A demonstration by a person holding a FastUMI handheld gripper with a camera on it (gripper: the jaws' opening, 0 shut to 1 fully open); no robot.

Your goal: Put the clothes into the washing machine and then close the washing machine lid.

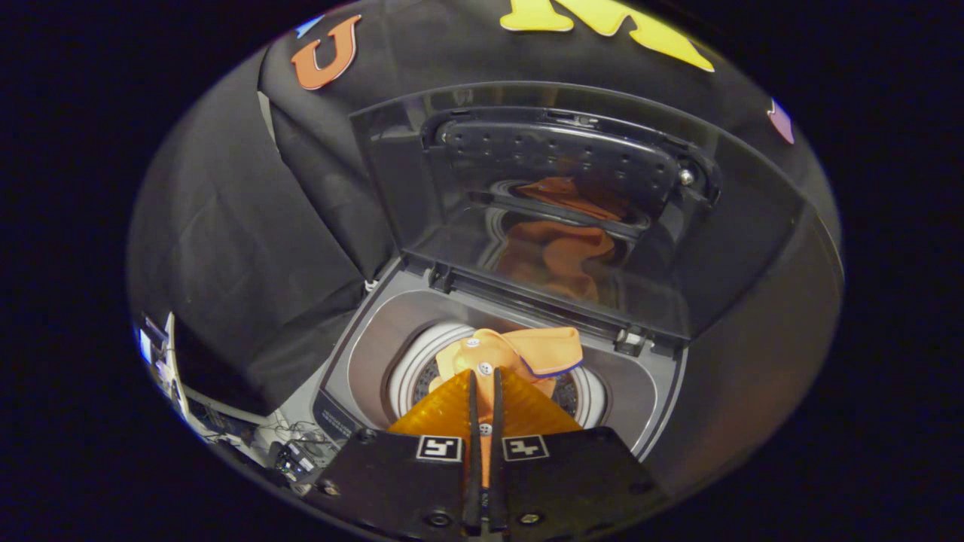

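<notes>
Gripper (484,380) fingers clenched on orange garment (520,352) — cloth bunched at fingertips, over open washing machine (361,354) drum, lid (542,196) raised

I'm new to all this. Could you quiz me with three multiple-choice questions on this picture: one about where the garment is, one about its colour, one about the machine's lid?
1. Where is the garment?
A. over the washing machine's drum opening
B. on the floor
C. draped on the lid

2. What is the garment's main colour?
A. green
B. orange
C. white

3. How is the lid?
A. shut
B. removed
C. raised open

Answers:
1 A, it hangs from the gripper, fingers pinched on it, above the drum.
2 B, orange cloth with a dark collar edge.
3 C, the lid stands up behind the opening, mirroring the cloth.
</notes>
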